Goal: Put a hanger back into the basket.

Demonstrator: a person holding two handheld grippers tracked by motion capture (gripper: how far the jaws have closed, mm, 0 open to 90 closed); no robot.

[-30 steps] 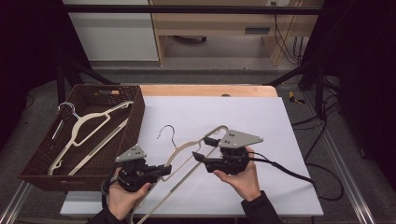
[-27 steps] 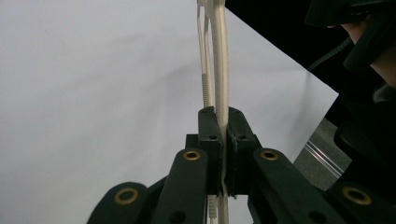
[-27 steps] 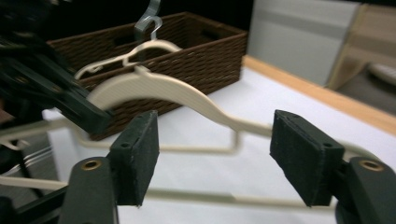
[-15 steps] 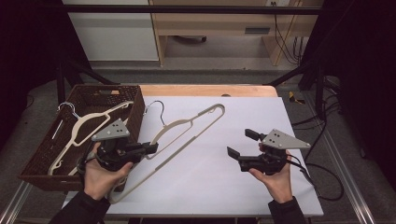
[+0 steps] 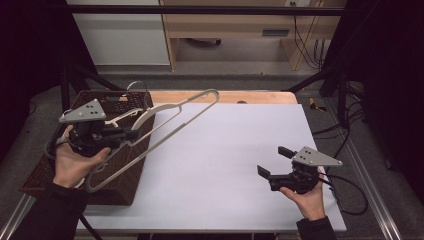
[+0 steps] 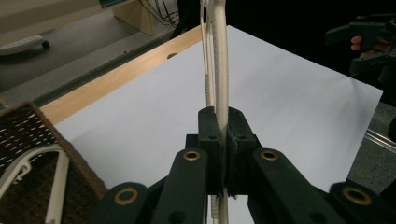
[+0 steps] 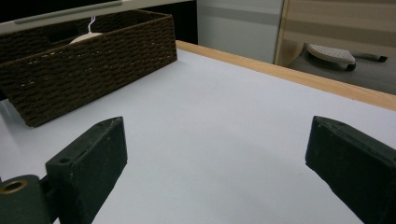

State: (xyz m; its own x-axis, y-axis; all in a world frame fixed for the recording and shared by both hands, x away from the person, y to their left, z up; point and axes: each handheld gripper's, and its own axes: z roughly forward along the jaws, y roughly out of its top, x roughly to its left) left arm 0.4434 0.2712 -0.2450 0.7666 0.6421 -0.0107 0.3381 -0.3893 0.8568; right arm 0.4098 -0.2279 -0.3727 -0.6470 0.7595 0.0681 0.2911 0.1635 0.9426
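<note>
High view, left gripper point(image 5: 131, 133) clamped on cream hanger point(image 5: 170, 127) over basket point(image 5: 127, 187), right gripper point(image 5: 272, 161) wide, empty.

Left gripper point(image 6: 223, 140) clamped on cream hanger point(image 6: 219, 70), white table point(image 6: 280, 102) beyond, wicker basket point(image 6: 70, 158) lower left

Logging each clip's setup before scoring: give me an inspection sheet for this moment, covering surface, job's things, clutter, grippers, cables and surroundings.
Surface: white table top, wooden strip along its far edge.
Job's things: cream hanger held tilted above the wicker basket; another hanger lies inside.
Clutter: nothing seen.
Grippers: left gripper clamped on the hanger; right gripper open, holding nothing.
Cables: black cable trails from the right gripper.
Surroundings: wooden furniture, black frame.
</note>
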